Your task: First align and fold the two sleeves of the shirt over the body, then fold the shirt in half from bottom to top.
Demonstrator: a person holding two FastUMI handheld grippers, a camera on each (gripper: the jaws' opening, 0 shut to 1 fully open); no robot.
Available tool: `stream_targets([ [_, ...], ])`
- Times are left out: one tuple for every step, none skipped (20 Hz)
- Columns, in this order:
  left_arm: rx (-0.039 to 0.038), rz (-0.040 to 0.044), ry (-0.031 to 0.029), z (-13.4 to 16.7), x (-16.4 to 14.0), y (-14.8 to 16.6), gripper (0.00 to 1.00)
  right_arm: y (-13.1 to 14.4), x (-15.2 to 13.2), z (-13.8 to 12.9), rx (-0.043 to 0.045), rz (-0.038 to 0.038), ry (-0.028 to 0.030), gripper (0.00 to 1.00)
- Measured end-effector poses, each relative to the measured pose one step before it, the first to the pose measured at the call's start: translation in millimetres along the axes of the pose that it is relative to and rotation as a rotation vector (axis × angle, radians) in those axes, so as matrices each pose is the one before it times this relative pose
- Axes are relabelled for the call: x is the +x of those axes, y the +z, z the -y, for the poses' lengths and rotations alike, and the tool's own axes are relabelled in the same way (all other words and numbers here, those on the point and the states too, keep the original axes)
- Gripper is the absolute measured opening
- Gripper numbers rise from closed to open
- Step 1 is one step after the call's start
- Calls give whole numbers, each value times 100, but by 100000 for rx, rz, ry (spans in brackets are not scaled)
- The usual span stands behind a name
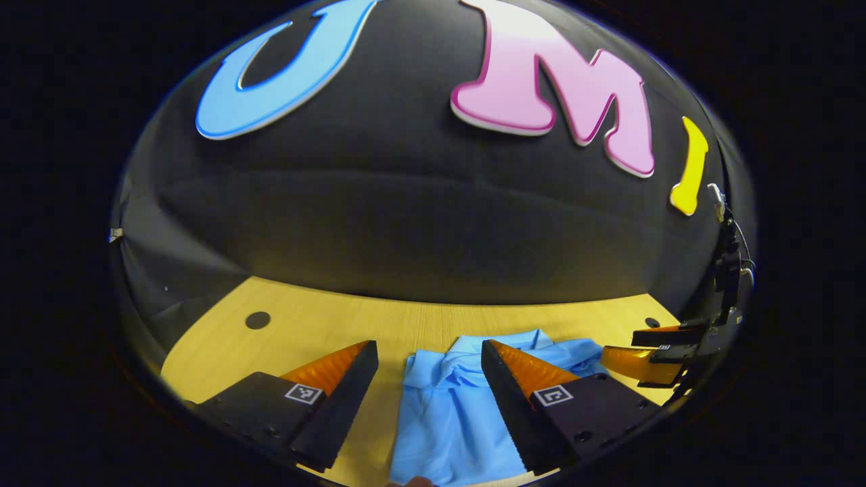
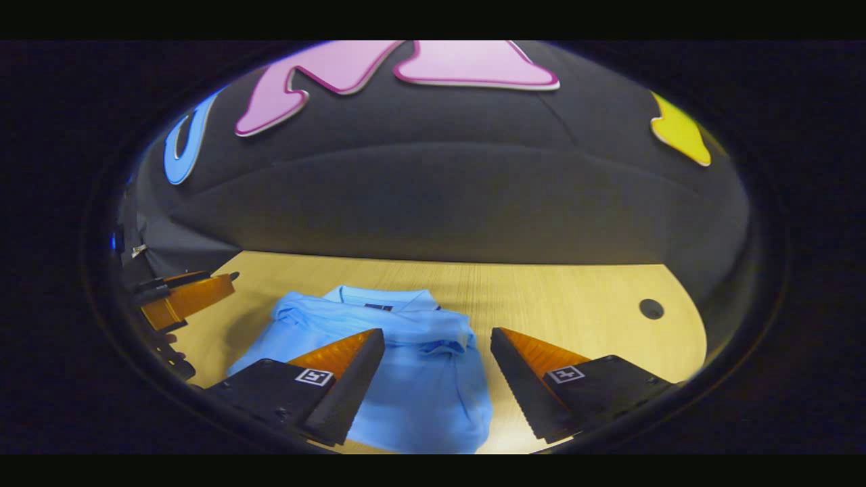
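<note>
In the left gripper view the left tool (image 1: 429, 354) hovers low over the wooden bench (image 1: 325, 325), aimed forward toward the booth's back wall, its two fingers spread wide with nothing between them but a stretch of bench and the light blue polo shirt (image 1: 446, 419) lying beneath. The shirt lies on the bench with its collar toward the far wall, and its sleeves look already folded in over the body, though the bunched cloth near the collar makes the exact folds hard to read. The lower end of the shirt is cut off at the bottom edge of that view, and the tool's right finger hides part of the shirt's right side. At the far right of the same view the right tool (image 1: 649, 355) shows side-on at the rim, much distorted, so little of it can be made out there. In the right gripper view the right tool (image 2: 437, 333) is likewise held low and level over the shirt (image 2: 419, 385), its fingers wide apart and gripping nothing; the shirt's right edge lies in the gap between them. The left tool (image 2: 196, 291) appears at the left rim, held above the bench just beside the shirt's shoulder. A dark round hole (image 2: 651, 309) sits in the bench well apart from the shirt.
</note>
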State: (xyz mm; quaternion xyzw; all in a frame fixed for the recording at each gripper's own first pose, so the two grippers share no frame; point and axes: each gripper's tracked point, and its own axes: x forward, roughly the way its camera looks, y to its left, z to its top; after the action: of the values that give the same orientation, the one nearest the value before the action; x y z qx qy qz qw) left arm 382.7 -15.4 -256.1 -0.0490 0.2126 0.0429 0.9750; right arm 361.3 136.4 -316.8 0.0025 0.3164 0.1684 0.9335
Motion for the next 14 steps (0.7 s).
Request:
stream_targets([
  [70,2563,-703,197,-2237,875,97,364,-1857,21,-1055,1718,-1846,98],
  [526,1933,-212,175,-2144,854,97,457,-1916,-168,-361,2219,-1302,98],
  [1040,1871,282,-71,-2272,621,97,673,-2338,-202,161,2012,-1076,98],
  [1122,1896,712,-119,-2219,784,97,722,-2303,-155,1404,2426,-658,98],
  [766,2121,456,77,-2297,888,97,704,-2240,-304,1964,2459,128,98],
  [309,2223,24,103,-2335,929,98,640,-2522,-275,1067,2209,-282,98],
  [-42,2122,-305,146,-2458,844,97,573,-2478,66,-232,1740,-1278,98],
  [-136,2116,-188,87,-2499,972,97,542,-2621,74,-495,1841,-1365,98],
  [100,1468,-239,-119,-2621,720,97,504,-2449,-10,-203,1714,-660,98],
  [106,620,212,-106,-2609,486,97,307,-2314,-204,72,1882,-305,98],
  [-725,532,491,33,-2447,360,97,653,-2447,-143,1447,2722,455,98],
  [-1091,427,-760,441,-2016,205,97,691,-2310,-199,1941,3951,557,98],
  [-946,710,-1360,434,-2315,316,97,712,-2162,-114,1429,3468,1188,98],
  [-496,817,-718,251,-2013,155,97,445,-2175,-300,314,2011,488,98],
])
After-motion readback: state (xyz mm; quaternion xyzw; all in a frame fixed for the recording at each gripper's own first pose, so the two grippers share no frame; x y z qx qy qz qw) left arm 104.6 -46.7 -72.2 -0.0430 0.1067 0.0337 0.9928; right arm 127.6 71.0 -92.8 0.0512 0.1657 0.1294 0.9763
